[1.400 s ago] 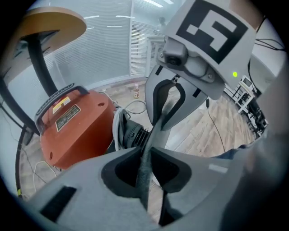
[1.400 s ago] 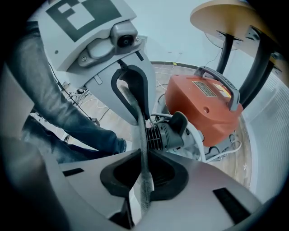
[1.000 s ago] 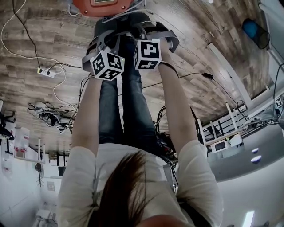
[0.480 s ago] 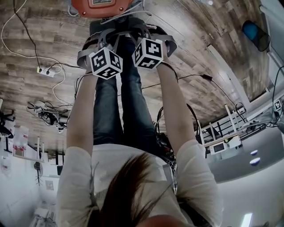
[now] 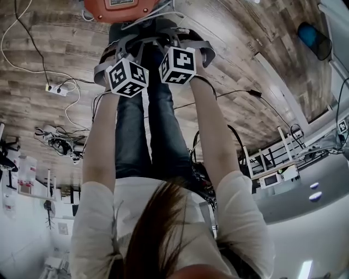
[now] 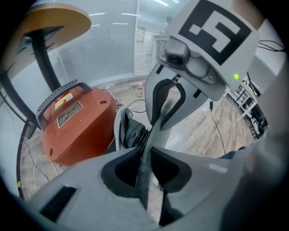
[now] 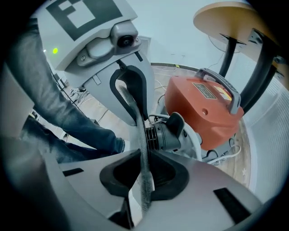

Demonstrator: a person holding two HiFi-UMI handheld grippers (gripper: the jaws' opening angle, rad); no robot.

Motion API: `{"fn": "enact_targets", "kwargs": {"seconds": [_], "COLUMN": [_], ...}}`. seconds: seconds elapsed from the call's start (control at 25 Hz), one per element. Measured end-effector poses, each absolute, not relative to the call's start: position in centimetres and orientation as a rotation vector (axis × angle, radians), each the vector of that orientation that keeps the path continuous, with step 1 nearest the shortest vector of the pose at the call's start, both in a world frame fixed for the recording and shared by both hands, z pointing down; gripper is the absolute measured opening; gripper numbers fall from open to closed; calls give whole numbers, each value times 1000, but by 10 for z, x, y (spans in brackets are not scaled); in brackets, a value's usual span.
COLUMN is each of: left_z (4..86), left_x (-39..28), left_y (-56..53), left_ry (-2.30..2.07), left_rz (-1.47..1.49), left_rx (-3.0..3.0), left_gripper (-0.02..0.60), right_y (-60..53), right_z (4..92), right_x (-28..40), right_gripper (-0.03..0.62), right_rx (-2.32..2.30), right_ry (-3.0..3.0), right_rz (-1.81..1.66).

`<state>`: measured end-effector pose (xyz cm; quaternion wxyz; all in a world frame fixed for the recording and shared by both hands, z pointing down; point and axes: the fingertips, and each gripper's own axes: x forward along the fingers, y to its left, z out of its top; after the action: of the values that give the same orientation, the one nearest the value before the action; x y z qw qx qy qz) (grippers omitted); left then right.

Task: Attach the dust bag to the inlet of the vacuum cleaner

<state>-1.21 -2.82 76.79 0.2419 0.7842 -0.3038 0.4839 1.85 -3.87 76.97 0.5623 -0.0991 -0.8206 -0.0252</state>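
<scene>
The orange vacuum cleaner stands on the floor in front of the person's feet. Its black ribbed inlet faces both grippers. A grey dust bag edge is stretched like a strip between the two grippers, just in front of the inlet. My left gripper is shut on one end of that edge. Opposite it, my right gripper is shut on the other end. Both point steeply down. The rest of the bag is hidden behind the jaws.
A round wooden table on a black stand rises behind the vacuum. A white power strip and loose cables lie on the wooden floor to the left. The person's jeans-clad legs are below the grippers. A white cord lies beside the vacuum.
Both marker cubes have rolled slightly and sit a touch higher and further left in the head view. The grips on the bag edge are unchanged.
</scene>
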Motion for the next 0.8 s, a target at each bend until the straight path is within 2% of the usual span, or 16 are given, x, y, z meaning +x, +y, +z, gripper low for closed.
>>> {"fn": "enact_targets", "kwargs": {"seconds": [0.36,0.8], "left_z": [772,767], "left_x": [-17,-6], "left_y": [-22,-41], "left_ry": [-927,-679], "left_rz": [1225,1400], "left_rx": [2096,2250], "left_gripper": [74,78], "right_y": [-39,-45], "right_z": [768,777], "right_x": [12,21], "right_gripper": [57,72], "right_rx": [-403,-57], "right_ry": [-1865,-1951], "right_rz": [-251,140]}}
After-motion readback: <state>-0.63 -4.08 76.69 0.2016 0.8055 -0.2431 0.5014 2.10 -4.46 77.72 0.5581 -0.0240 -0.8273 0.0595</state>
